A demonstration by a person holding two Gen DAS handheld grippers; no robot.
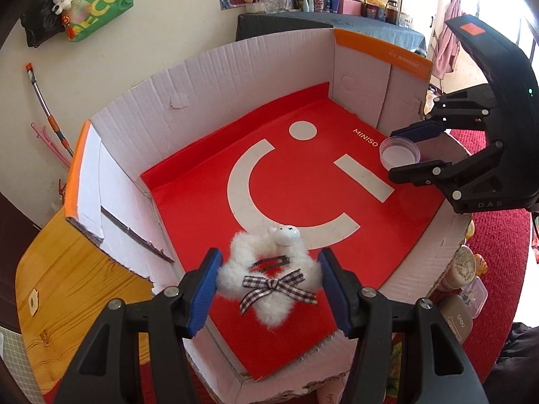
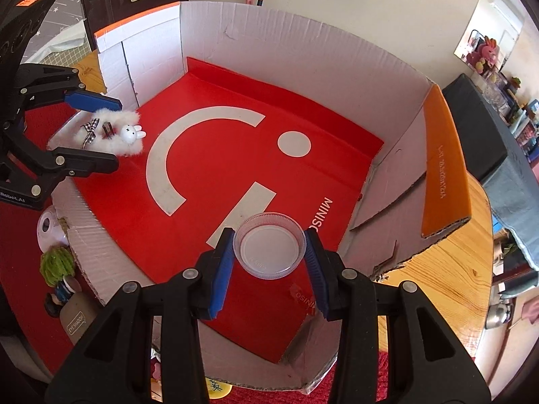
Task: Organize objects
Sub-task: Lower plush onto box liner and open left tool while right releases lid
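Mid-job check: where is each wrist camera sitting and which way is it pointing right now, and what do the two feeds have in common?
Left wrist view: on the left gripper, looking down over the cardboard box's near edge; its fingers flank the fluffy white hair clip; the right gripper shows at right.
Right wrist view: on the right gripper, looking down into the box from the opposite side; its fingers flank the clear round lid; the left gripper shows at left.
Shared: box, red Miniso bag, clip, lid, both grippers.
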